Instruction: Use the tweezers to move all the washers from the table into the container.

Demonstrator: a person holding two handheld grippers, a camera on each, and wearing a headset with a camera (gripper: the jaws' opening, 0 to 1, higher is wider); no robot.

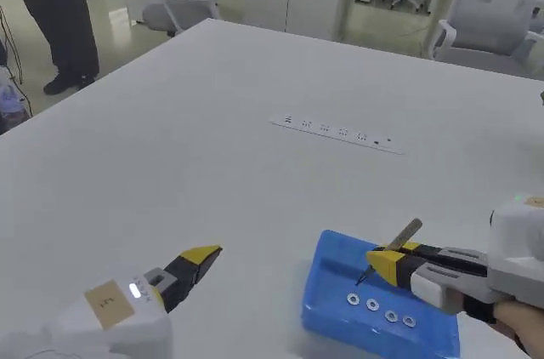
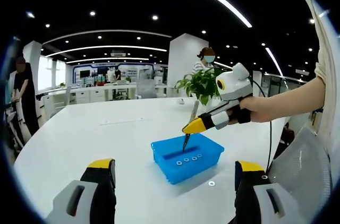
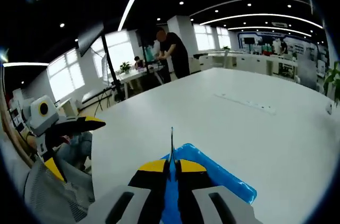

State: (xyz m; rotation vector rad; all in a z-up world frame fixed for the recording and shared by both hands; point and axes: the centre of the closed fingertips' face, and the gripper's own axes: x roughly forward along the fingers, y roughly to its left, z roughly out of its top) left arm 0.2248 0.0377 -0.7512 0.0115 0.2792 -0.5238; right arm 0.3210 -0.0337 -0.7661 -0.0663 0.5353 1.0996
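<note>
The table point(image 1: 255, 180) has a smooth, matt white top. The container point(image 1: 321, 295) looks like blue plastic with a soft gloss — the washers point(image 1: 372, 304) in it are bright, shiny metal. The tweezers point(image 1: 408, 230) read as dull grey metal. The left gripper point(image 1: 208, 254) and right gripper point(image 1: 374, 261) have smooth white plastic shells — the left one bears a tan, paper-like label
</note>
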